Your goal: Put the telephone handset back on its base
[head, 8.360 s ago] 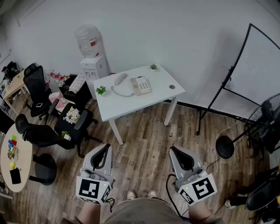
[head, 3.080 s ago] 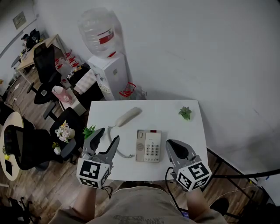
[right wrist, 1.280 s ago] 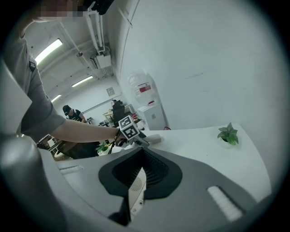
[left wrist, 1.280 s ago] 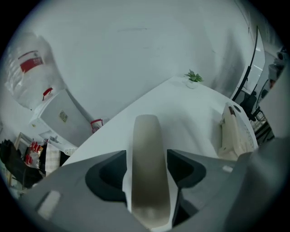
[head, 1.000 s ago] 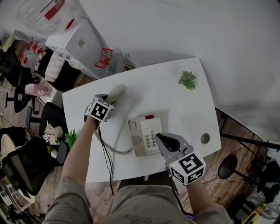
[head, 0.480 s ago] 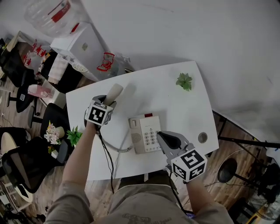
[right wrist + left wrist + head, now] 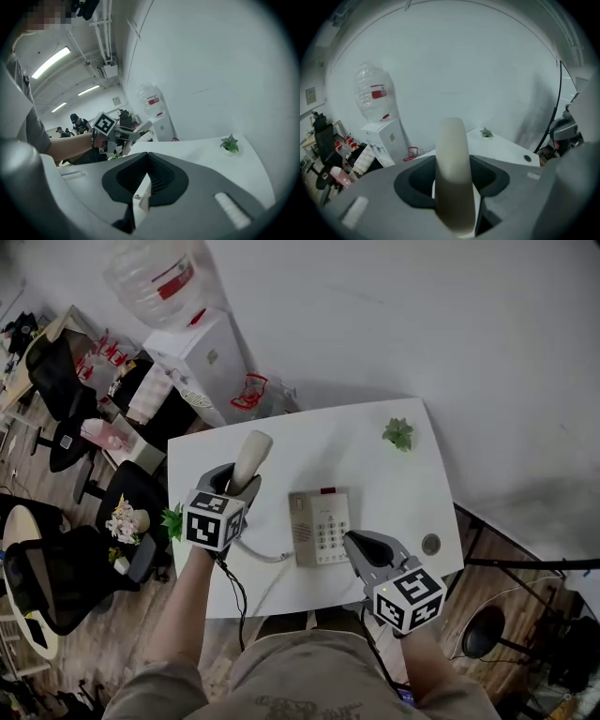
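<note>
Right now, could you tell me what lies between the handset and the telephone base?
Head view: only bare tabletop separates handset and base; the cord curves nearer the person.

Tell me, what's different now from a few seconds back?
The left gripper reached out to the handset lying left of the base, closed its fingers on it and lifted it off the table. The right gripper stayed shut beside the base; base and plant haven't moved.

Lower end of the handset [image 7: 251, 454] disappears into the left claw [image 7: 240, 482]; the start of the cord [image 7: 267, 556] is lost beneath it too, while the right claw [image 7: 349, 538] covers the near right corner of the phone base [image 7: 319, 521].
</note>
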